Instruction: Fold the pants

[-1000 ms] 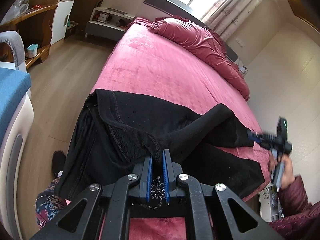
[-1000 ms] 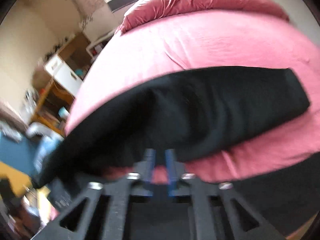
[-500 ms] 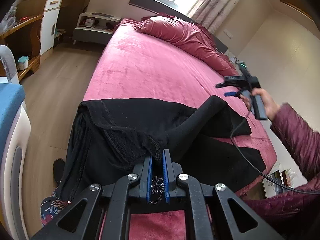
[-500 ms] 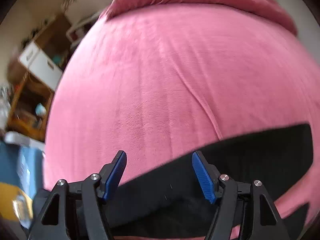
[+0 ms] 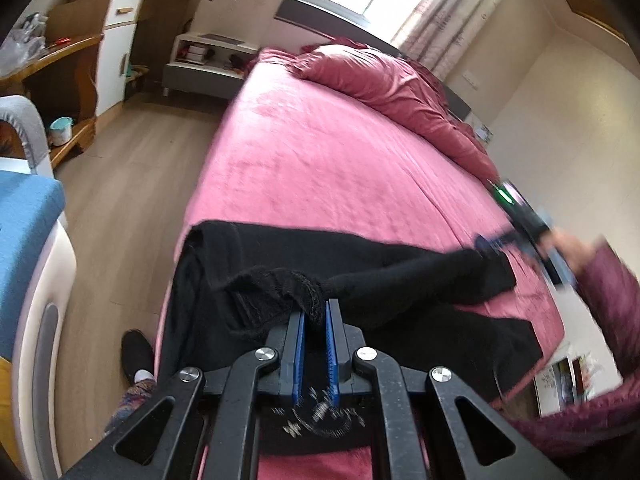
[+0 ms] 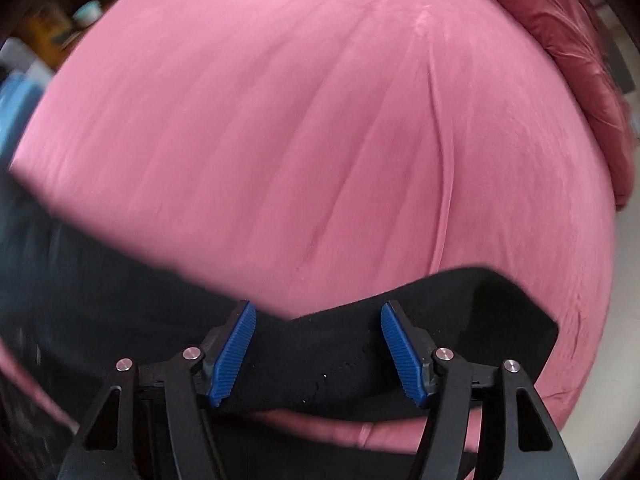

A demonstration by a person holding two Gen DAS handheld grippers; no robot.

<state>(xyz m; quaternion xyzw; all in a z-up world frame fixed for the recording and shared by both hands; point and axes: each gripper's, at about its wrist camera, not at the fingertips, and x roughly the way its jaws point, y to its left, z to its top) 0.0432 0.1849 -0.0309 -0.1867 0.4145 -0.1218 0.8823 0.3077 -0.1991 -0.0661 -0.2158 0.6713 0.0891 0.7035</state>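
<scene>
While its two blue ribbed pads pinched a bunched, lacy fold of the black fabric pants (image 5: 400, 280), the left gripper (image 5: 315, 320) stayed out of contact with the pink velvety bedspread (image 5: 320, 160) on which the rest of the garment lay spread near the bed's foot edge. The right gripper (image 6: 316, 320) pointed steeply down over one pant leg's end (image 6: 480, 312), its jaws wide but closing, cloth between them and not yet pressed. A crumpled dark-pink quilt (image 5: 400, 88) lay near the headboard.
</scene>
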